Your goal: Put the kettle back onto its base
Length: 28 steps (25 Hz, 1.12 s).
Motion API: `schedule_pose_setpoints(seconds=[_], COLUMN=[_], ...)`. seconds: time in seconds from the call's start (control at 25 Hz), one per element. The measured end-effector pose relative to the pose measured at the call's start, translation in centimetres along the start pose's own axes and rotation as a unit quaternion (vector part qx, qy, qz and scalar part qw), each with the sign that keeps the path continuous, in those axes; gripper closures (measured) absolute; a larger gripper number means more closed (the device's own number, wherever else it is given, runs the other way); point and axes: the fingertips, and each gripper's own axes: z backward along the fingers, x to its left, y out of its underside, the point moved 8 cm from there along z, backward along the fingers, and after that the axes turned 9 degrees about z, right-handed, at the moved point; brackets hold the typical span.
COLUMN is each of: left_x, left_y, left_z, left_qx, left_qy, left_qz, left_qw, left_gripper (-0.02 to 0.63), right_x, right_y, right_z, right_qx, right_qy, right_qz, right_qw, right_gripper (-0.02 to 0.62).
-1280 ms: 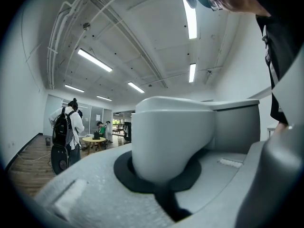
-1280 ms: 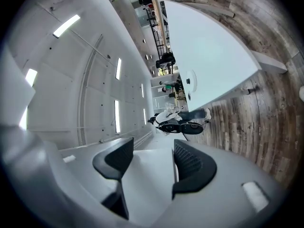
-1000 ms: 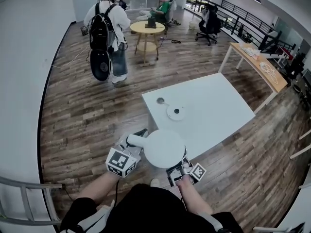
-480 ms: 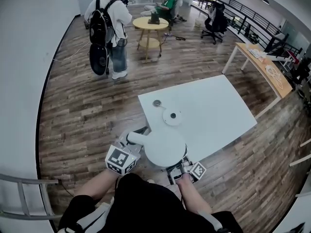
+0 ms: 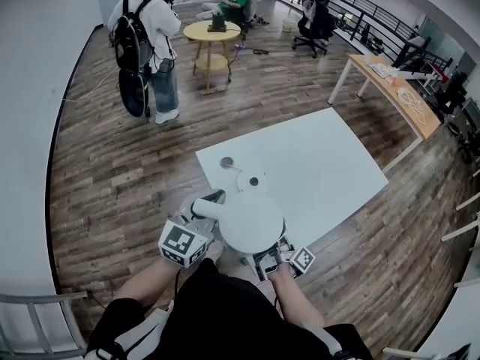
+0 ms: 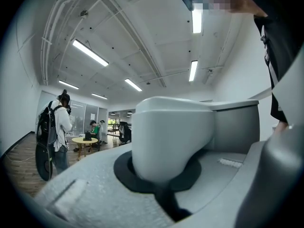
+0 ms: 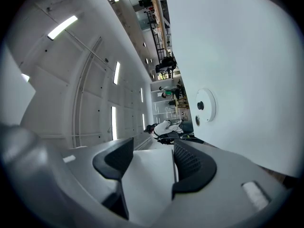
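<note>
The white kettle (image 5: 253,223) is held up between both grippers over the near corner of the white surface (image 5: 322,163), not on its base (image 5: 253,181). In the head view its round body reaches the near edge of the base. The base lies flat on the surface, a white disc with a dark centre, and nothing stands on it.

The left gripper (image 5: 202,214) has its fingers closed tight on the kettle's handle, which sticks out toward the person's left. In the left gripper view the white handle (image 6: 171,137) fills the gap between the dark pads.

The right gripper (image 5: 274,255) is at the kettle's near right side. In the right gripper view its two ribbed fingers (image 7: 192,163) flank a white part of the kettle (image 7: 149,184) that fills the space between them, so it grips too. That view also shows the base (image 7: 205,106) ahead on the surface.

A small round disc (image 5: 226,162) sits just beside the base, on its far left.

Farther off on the wooden floor (image 5: 127,171), a person with a backpack (image 5: 146,43) stands near a round yellow table (image 5: 211,31). A long wooden desk (image 5: 394,88) stands at the right.
</note>
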Motion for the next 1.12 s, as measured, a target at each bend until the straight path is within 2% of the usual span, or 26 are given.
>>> schedule_pose_setpoints(seconds=[0.36,1.12], left_x=[3.8,10.9], left_y=[-0.7,0.6], left_z=[-5.2,-10.8], left_qx=[-0.003,0.005], left_qy=[0.042,0.057], left_qz=[0.003,0.026], left_qw=[0.9991,0.9980], left_gripper=[0.607,0.607], right_x=[-0.6,-3.3], right_y=[-2.7,-4.5], right_z=[-4.1,-10.6], right_qx=[-0.034,-0.054], right_qy=[0.002,0.033], right_qz=[0.012,0.016], right_qw=[0.999,0.998], right_gripper=[0.333,0.333])
